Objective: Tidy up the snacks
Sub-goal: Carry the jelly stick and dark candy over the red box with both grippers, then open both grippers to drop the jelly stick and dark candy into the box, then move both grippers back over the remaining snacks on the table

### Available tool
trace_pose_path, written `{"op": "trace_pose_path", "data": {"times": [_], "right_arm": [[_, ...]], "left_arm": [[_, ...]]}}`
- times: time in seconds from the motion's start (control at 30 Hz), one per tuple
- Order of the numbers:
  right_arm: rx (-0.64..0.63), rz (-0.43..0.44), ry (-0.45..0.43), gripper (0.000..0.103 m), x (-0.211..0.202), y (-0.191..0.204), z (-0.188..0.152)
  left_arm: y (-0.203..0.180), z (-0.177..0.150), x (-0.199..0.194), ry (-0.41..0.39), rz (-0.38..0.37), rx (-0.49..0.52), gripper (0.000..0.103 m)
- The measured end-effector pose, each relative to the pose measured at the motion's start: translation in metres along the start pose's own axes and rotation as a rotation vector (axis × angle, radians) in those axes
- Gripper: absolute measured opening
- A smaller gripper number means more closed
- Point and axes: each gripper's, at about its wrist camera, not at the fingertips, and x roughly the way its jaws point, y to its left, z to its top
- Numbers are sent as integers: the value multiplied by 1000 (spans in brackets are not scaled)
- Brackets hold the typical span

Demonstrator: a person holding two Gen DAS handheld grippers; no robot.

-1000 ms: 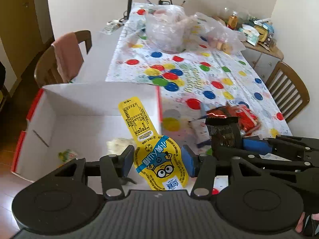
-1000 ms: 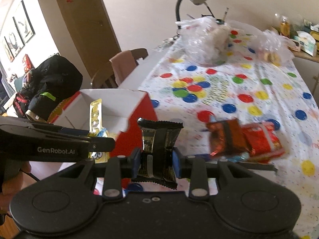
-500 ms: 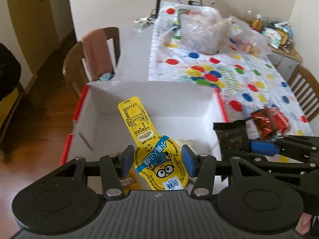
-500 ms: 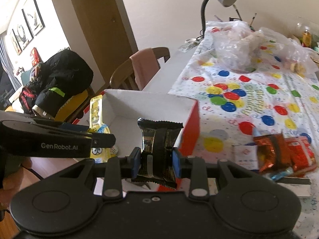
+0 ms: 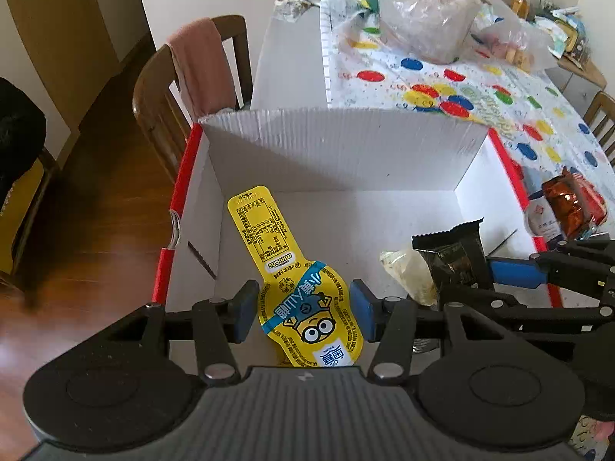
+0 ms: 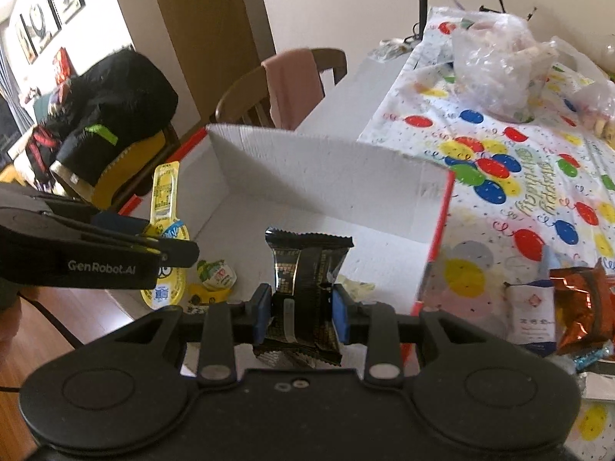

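My left gripper is shut on a yellow Minions snack pouch and holds it over the open white cardboard box with red edges. My right gripper is shut on a black snack packet and holds it above the same box, just right of the left gripper. The black packet and the right gripper's blue fingers show at the right of the left wrist view. A pale wrapped snack and a green-lidded cup lie in the box.
An orange foil bag and a white sachet lie on the balloon-print tablecloth right of the box. Clear plastic bags sit at the table's far end. A wooden chair with a pink cloth stands left of the table.
Both grippers have moved left and forward with their snacks, from over the table beside the box to above the box's inside. Their grips have not changed.
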Motion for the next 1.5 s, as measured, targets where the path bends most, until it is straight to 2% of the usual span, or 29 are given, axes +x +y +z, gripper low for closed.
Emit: {"op": "trace_pose_path", "data": {"times": [0.37,0.67,0.83,1.03,1.4,1.5], "right_arm": [[-14,-23,61,32,24,9,-9],[-7,-20,66,34,26,10,-7],[-3,-9,63,36,24,9,-7],[20,6,45,45,15,5,-7],[61,35,-37,56,-23,-7,-5],[66,41,-62,62,-36,-11,-4]], "left_arm": [[-4,-10,29,73,-13,4,51],[-9,-15,31,80,-21,1,51],[-10,-16,23,58,-25,-9,54],[-13,-16,8,23,-47,-19,58],[-29,-15,-26,-49,-86,-17,60],[-36,-14,-37,-77,-98,-12,65]]}}
